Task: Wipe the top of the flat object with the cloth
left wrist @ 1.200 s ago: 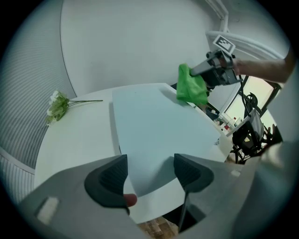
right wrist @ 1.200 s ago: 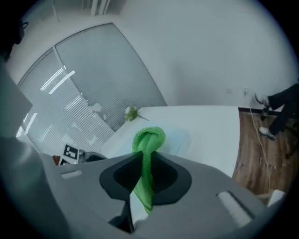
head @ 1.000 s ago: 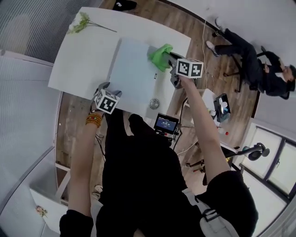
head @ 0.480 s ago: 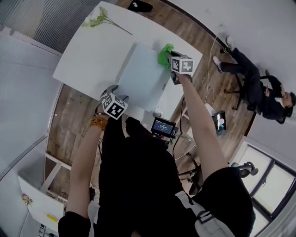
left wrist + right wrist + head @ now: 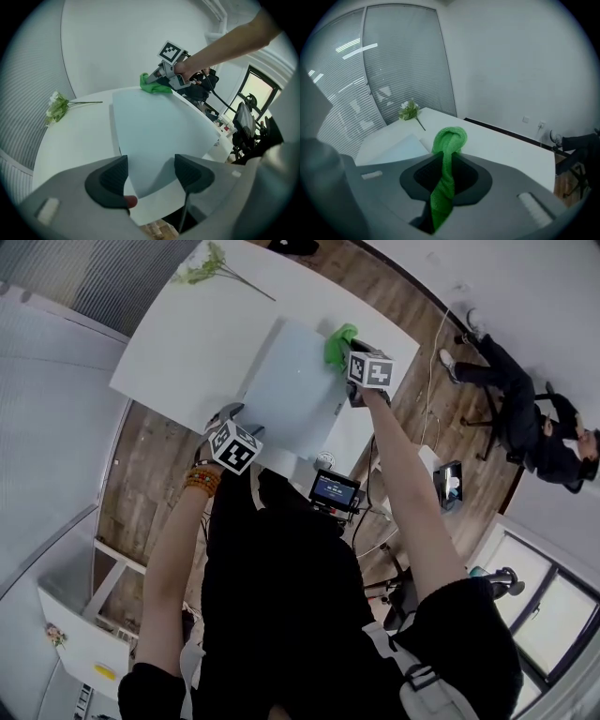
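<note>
Centrally, one flat pale-blue board (image 5: 291,381) lies on the white tabletop (image 5: 187,343). One green cloth (image 5: 337,343) is pinched between the closed jaws of the right gripper (image 5: 445,171) at the board's far right corner. The left gripper (image 5: 151,174) has its jaws apart over the board's near corner, and one flower sprig (image 5: 211,268) lies at the tabletop's far left corner.

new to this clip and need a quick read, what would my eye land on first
The bright green cloth, pinched in the right tongs at the far edge of the pale blue flat panel. Then the left tongs, open over the panel's near corner, and a flower sprig at the far end of the white table.
</note>
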A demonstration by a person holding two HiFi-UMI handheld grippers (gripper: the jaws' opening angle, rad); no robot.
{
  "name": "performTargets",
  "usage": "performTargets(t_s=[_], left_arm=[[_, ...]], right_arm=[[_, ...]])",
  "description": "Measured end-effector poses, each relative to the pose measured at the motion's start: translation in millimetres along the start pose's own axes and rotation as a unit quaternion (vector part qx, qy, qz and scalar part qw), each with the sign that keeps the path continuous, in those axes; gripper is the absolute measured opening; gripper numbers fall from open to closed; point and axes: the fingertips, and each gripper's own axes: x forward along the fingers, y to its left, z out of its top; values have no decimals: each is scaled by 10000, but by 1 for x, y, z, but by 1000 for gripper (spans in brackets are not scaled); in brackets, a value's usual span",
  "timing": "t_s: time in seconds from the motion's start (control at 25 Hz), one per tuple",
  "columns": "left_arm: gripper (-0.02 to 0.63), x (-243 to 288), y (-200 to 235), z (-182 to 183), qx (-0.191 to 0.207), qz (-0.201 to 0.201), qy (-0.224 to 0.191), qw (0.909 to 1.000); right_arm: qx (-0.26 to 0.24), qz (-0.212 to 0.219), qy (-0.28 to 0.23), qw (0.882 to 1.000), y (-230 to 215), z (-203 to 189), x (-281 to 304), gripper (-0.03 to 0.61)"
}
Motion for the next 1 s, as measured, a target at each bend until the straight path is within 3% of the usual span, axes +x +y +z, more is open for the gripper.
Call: performTargets(t_s=[0.44,0.8,1.0], left_arm=[[321,2,3,0,-22,37,13,10000],[321,3,5,-1,-18,40,-6,10000],[321,3,5,-1,-17,61,-8,10000]], right_arm=[[143,151,-108,9997,13,-8,-3,67],[-488,501,64,9975,56,-34,-7,67],[-530,559,56,9970,66,-41,-12,67]])
